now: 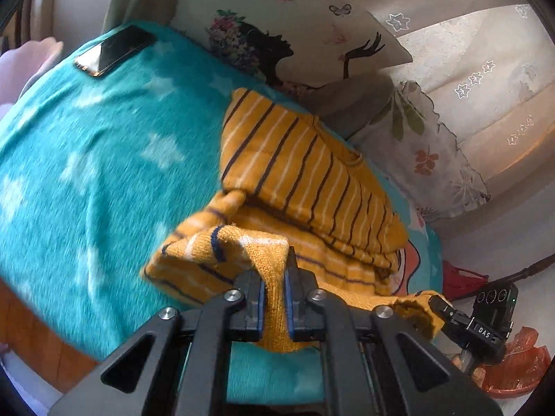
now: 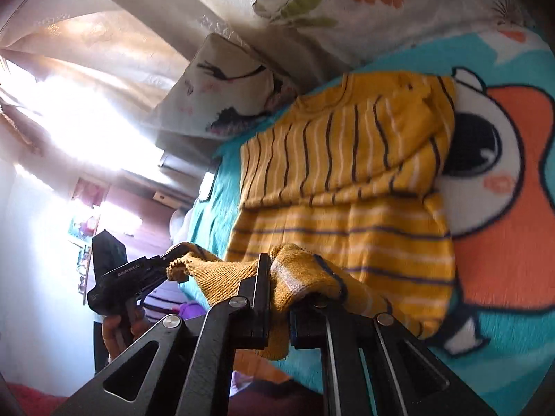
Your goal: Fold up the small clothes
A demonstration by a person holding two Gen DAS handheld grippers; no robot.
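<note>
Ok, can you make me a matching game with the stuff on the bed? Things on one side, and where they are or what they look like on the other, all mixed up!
Things:
1. striped sweater
2. phone
3. blanket
4. pillow

Descriptions:
A. teal with white stars
B. lies dark and flat at the far corner of the bed
C. mustard yellow, pinched at its near edge by both grippers
D. has a drawing of a lady with butterflies

Pairs: 1-C, 2-B, 3-A, 4-D

The left gripper and the right gripper each have their jaws closed on the sweater's knit.
</note>
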